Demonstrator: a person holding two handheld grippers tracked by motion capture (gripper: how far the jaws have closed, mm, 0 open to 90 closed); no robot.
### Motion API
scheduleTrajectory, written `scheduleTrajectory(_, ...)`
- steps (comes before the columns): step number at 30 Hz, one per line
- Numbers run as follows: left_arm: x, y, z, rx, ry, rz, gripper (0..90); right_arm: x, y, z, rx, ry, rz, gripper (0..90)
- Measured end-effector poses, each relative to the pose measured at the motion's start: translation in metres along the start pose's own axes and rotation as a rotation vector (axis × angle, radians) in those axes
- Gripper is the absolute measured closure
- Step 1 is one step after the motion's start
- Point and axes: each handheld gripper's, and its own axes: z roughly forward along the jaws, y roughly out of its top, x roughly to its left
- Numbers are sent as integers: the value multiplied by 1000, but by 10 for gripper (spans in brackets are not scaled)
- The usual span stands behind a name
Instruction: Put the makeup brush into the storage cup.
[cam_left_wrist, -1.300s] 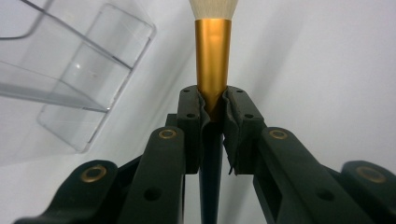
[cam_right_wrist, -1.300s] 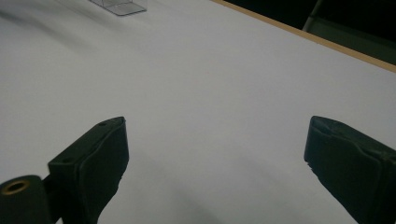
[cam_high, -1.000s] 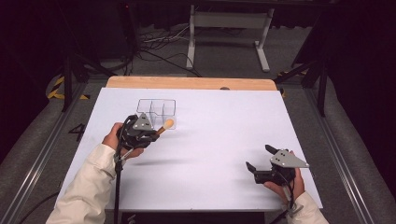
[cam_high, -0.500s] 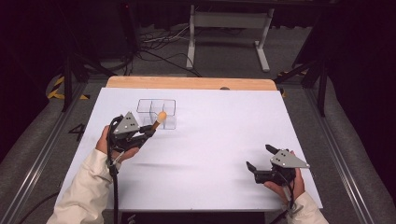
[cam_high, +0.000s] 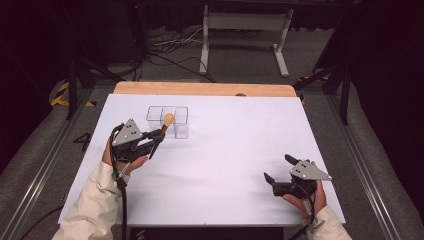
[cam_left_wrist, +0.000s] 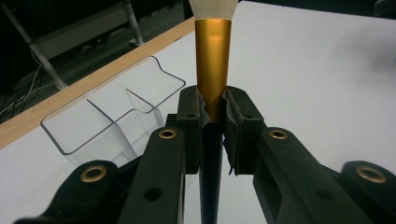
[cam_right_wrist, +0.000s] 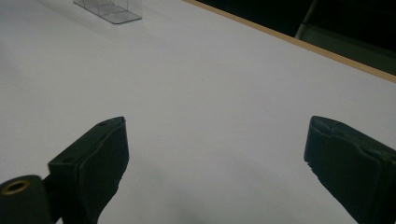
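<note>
No brand, label or writing can be read on anything here; the tools and the clear box are unmarked as far as the views show.

The left gripper (cam_high: 159, 139) is clenched on a makeup brush (cam_left_wrist: 213, 56). In the left gripper view its jaws pinch the brush where the dark handle meets the gold ferrule; the handle runs down between the jaws, and the ferrule and pale bristles stick out past the jaw tips. In the high view the brush points up and away from the person, its bristle head (cam_high: 169, 119) in line with the clear organizer (cam_high: 180, 121), a see-through box with divided compartments standing on the white tabletop (cam_high: 235, 145) toward its far left. Whether the bristles are above a compartment or just in front of the box cannot be told.

The right gripper (cam_high: 278, 169) sits near the right front of the tabletop, well apart from the box. Its jaws are released and spread wide over bare tabletop.

Compared with a second ago, the left hand has shifted slightly leftward and the brush head now sits higher against the organizer. The grip on the brush is unchanged, and the right gripper has stayed where it was.
</note>
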Motion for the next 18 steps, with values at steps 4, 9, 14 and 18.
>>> scheduleTrajectory(4,2,0,-1,-24,6,-9,780,0,0,1,-2,-1,1,72)
scheduleTrajectory(9,5,1,-5,-74,22,-29,779,0,0,0,-6,-5,1,70)
scheduleTrajectory(14,7,5,-7,-131,18,-57,779,0,0,0,-12,-9,0,70)
scheduleTrajectory(18,8,9,-5,-175,19,-73,779,0,0,-1,-13,-9,1,70)
